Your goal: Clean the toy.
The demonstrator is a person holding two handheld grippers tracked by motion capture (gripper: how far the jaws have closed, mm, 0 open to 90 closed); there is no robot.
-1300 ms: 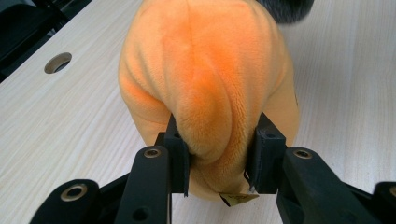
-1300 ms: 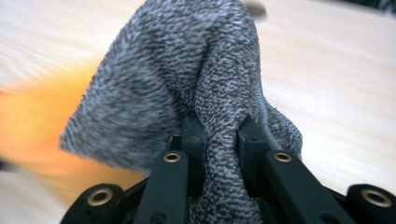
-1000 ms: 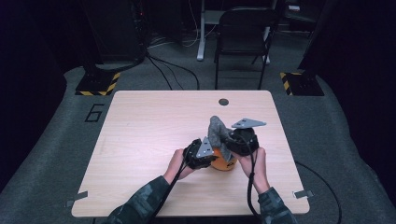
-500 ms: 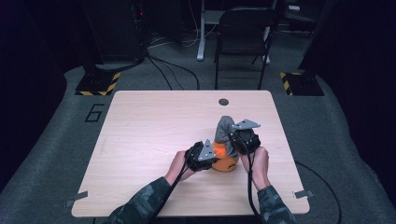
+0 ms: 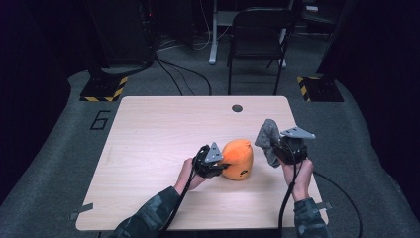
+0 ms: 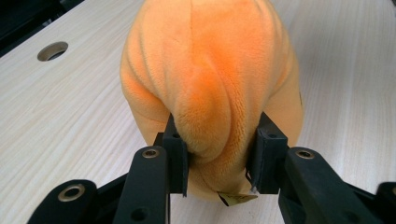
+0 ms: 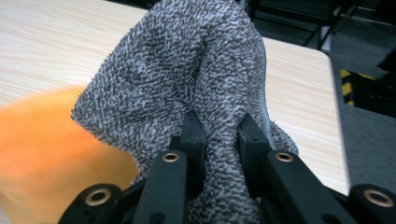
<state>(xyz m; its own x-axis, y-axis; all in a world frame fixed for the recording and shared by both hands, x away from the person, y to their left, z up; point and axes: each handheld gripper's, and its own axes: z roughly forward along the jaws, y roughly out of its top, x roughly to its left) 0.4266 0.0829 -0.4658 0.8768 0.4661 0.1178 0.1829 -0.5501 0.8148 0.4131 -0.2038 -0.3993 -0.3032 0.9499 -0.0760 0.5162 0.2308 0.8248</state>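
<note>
Resting on the wooden table (image 5: 148, 148), near its front edge and right of centre, is an orange plush pouch (image 5: 237, 157), soft and rounded, with a small dark mark low on its side and a tan tag under its near end in the left gripper view.

Left gripper (image 5: 213, 163): touching the pouch's left end; jaws pinched on a fold of the orange plush (image 6: 210, 93), the fabric bulging between and above the two black pads. Hand and camouflage-patterned sleeve (image 5: 148, 218) reach in from the table's front edge.

Grey terry cloth (image 5: 268, 140): to the right of the pouch and apart from it, held up off the table; speckled grey and white loop weave (image 7: 187, 70), bunched and drooping.

Right gripper (image 5: 285, 146): just right of the pouch, above the table's right part; jaws clamped tight on a gathered neck of the grey cloth, which spills out above and to both sides of them. A grey three-cornered plate sits on top.

Round cable hole (image 5: 237, 108): in the table top, beyond the pouch, near the far edge.

Black chair (image 5: 257, 44): on the floor beyond the table's far edge.
</note>
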